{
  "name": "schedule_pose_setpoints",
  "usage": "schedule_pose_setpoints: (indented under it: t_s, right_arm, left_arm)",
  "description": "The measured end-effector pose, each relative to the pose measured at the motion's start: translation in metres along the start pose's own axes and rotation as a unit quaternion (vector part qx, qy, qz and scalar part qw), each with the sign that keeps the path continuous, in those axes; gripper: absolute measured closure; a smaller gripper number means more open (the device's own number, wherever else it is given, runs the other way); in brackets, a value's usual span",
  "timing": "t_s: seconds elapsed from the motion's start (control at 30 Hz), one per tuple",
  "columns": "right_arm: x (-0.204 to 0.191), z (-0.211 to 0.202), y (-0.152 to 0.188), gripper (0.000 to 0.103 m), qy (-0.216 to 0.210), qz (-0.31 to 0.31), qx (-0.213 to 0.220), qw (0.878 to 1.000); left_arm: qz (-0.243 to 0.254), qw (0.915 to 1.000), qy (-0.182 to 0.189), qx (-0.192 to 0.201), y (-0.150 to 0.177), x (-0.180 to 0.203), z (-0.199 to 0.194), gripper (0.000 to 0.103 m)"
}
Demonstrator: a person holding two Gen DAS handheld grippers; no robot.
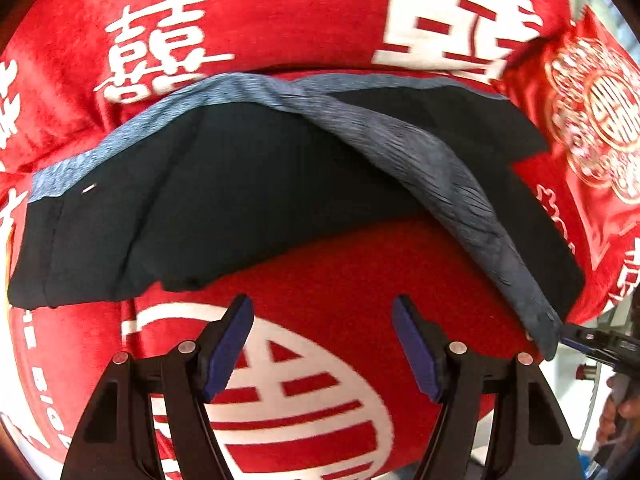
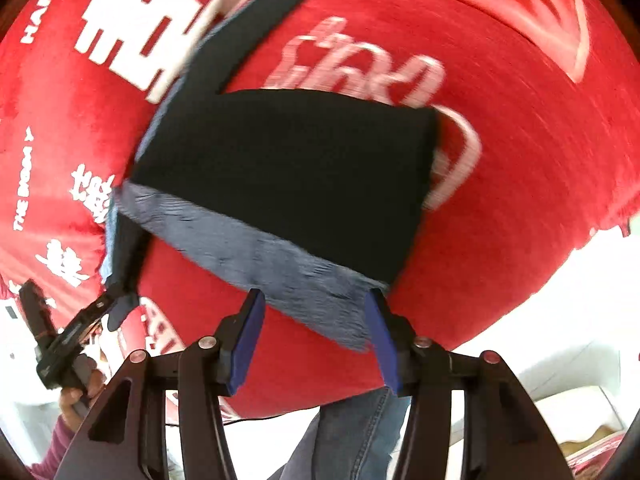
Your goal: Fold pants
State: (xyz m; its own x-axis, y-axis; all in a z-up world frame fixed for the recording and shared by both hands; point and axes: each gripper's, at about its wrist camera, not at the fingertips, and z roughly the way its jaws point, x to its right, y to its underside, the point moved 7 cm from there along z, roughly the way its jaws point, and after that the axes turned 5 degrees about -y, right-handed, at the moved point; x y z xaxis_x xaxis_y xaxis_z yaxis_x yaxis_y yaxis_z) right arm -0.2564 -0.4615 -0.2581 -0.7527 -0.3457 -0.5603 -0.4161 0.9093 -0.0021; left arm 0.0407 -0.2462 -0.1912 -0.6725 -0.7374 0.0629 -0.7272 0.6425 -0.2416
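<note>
A: While the pants [image 1: 224,200] lie on the red blanket [image 1: 320,12], how are they set out?

B: They are dark, almost black, with a grey-blue ribbed waistband [image 1: 440,168]. In the left wrist view they stretch across the middle of the blanket from left to right, and the waistband runs along the far edge, then twists down toward the near right.

A: And in the right wrist view?

B: There the pants [image 2: 288,176] show as a dark folded panel in the middle, with the waistband [image 2: 280,264] along its near edge.

A: What about the left gripper [image 1: 322,344]?

B: Its 2 blue-padded jaws stand apart over bare red blanket, near the pants' near edge, with nothing between them. It grips nothing.

A: The right gripper [image 2: 316,340]?

B: Its jaws stand apart too. The near end of the waistband sits between the 2 pads and seems to touch the right one, but the left pad is clear of the cloth, so I read no clamp.

A: Anything else around?

B: The blanket carries large white characters [image 1: 160,44]. A red cushion [image 1: 592,128] with gold pattern lies at the far right in the left view. In the right wrist view, blue jeans [image 2: 352,436] show below the blanket's near edge, and a hand [image 2: 76,392] holds the other gripper at the near left.
</note>
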Motion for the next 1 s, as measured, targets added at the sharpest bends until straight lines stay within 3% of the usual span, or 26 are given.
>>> schedule_pose_setpoints:
  t_s: [0.07,0.23,0.33,0.37,0.43,0.53,0.73,0.8,1.0]
  right_arm:
    - [0.007,0.008,0.004,0.047,0.004,0.010,-0.004,1.000]
    - [0.011,0.024,0.008,0.046,-0.056,0.005,-0.042,0.998]
    - [0.015,0.028,0.005,0.045,-0.113,0.008,-0.061,0.992]
    - [0.018,0.027,0.004,0.048,-0.127,0.011,-0.070,0.989]
    - [0.021,0.020,0.003,0.084,-0.161,0.030,-0.082,0.983]
    - [0.007,0.006,-0.011,0.088,-0.162,0.010,-0.077,0.984]
    - [-0.065,-0.047,-0.094,0.089,-0.195,-0.074,-0.026,0.978]
    - [-0.090,-0.058,-0.138,0.089,-0.200,-0.101,-0.008,0.975]
    - [-0.128,-0.043,-0.255,0.088,-0.126,-0.160,0.010,0.979]
  left_arm:
    - [0.005,1.0000,-0.002,-0.005,0.001,0.005,0.009,0.030]
    - [-0.003,0.9997,-0.025,-0.007,-0.008,0.025,0.034,0.030]
    - [-0.018,0.9991,-0.035,-0.019,-0.012,0.032,0.048,0.030]
    - [-0.021,0.9988,-0.036,-0.024,-0.011,0.032,0.051,0.030]
    - [-0.022,0.9984,-0.041,-0.032,-0.010,0.036,0.056,0.030]
    - [-0.019,0.9978,-0.052,-0.035,-0.014,0.044,0.052,0.030]
    - [-0.032,0.9973,-0.065,-0.011,-0.047,0.045,0.024,0.030]
    - [-0.040,0.9967,-0.070,-0.001,-0.061,0.042,0.017,0.030]
    - [-0.077,0.9922,-0.094,0.026,-0.106,0.023,0.014,0.030]
